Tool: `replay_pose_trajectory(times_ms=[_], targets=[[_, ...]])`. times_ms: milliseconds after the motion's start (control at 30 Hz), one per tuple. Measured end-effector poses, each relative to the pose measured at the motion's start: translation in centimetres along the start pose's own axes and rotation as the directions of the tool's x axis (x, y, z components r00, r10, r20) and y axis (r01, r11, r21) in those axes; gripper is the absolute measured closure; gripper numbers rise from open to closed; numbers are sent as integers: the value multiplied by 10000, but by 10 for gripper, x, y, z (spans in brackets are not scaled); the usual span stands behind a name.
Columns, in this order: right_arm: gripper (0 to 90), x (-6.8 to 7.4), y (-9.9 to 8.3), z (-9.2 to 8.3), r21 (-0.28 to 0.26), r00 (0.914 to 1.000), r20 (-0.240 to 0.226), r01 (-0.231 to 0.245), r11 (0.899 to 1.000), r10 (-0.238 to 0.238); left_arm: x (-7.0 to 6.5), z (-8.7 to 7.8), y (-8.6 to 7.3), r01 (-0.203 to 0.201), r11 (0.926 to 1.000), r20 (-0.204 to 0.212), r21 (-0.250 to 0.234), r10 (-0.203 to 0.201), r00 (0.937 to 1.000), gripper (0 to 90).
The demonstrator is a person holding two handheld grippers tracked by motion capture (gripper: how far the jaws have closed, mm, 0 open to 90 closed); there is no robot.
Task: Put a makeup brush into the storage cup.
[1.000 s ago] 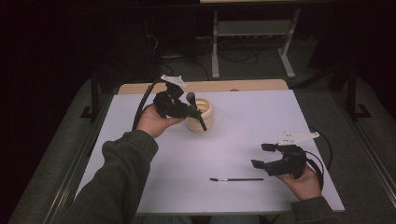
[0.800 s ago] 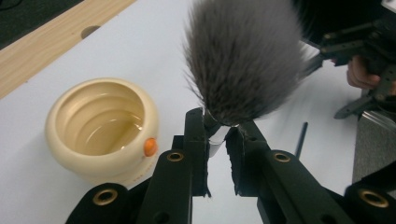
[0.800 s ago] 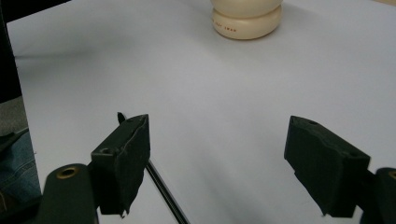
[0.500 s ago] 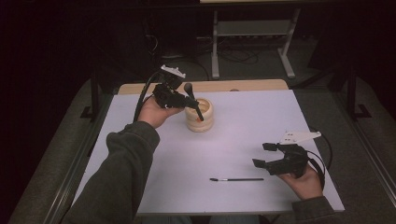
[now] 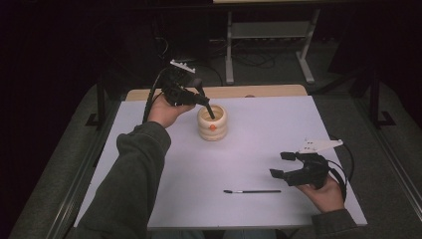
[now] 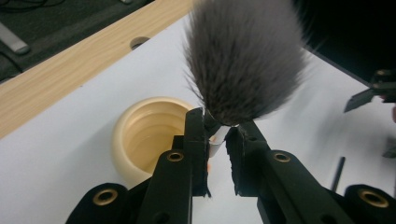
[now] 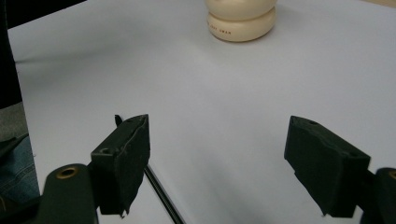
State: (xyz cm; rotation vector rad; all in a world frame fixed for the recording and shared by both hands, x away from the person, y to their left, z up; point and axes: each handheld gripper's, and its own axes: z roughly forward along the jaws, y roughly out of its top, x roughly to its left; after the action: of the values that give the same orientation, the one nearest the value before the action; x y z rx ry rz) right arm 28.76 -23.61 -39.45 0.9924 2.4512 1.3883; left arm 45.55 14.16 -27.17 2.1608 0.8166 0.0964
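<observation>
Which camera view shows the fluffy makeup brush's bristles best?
The left gripper view: the grey brush head sits close and large, its ferrule clamped in the left tongs beside the cream holder. The high view shows the brush small and dark, its handle angled into the holder. The right gripper view gives the holder's base.

In the left gripper view I see the brush blurred, its tip cut by the top edge. The handle goes into the holder, so its end is hidden. The thin brush is partly covered by my right gripper.
</observation>
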Motion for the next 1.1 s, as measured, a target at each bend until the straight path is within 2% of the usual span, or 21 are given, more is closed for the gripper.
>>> replay_pose_trajectory(times_ms=[100, 267, 700, 867, 1100], targets=[[215, 0, 0, 0, -5, 10000, 10, 18, 10000, -18, 5, 1, 1, 40, 10000, -122, 12, -39, 9999, 783], [215, 0, 0, 1, 5, 10000, -11, -1, 10000, 1, 11, 4, 3, 327, 9995, -389, -26, -327, 9987, 783], [215, -1, 0, 0, 30, 10000, -9, -8, 10000, 8, 21, 12, 5, 586, 9983, -762, -3, -585, 9954, 783], [216, -1, 0, 0, 22, 10000, -22, 8, 10000, -8, 23, 15, 4, 564, 9983, -843, 130, -551, 9949, 782], [216, -1, 0, 1, 25, 10000, -38, 4, 10000, -3, 24, 21, 1, 780, 9969, -862, 38, -774, 9933, 782]])
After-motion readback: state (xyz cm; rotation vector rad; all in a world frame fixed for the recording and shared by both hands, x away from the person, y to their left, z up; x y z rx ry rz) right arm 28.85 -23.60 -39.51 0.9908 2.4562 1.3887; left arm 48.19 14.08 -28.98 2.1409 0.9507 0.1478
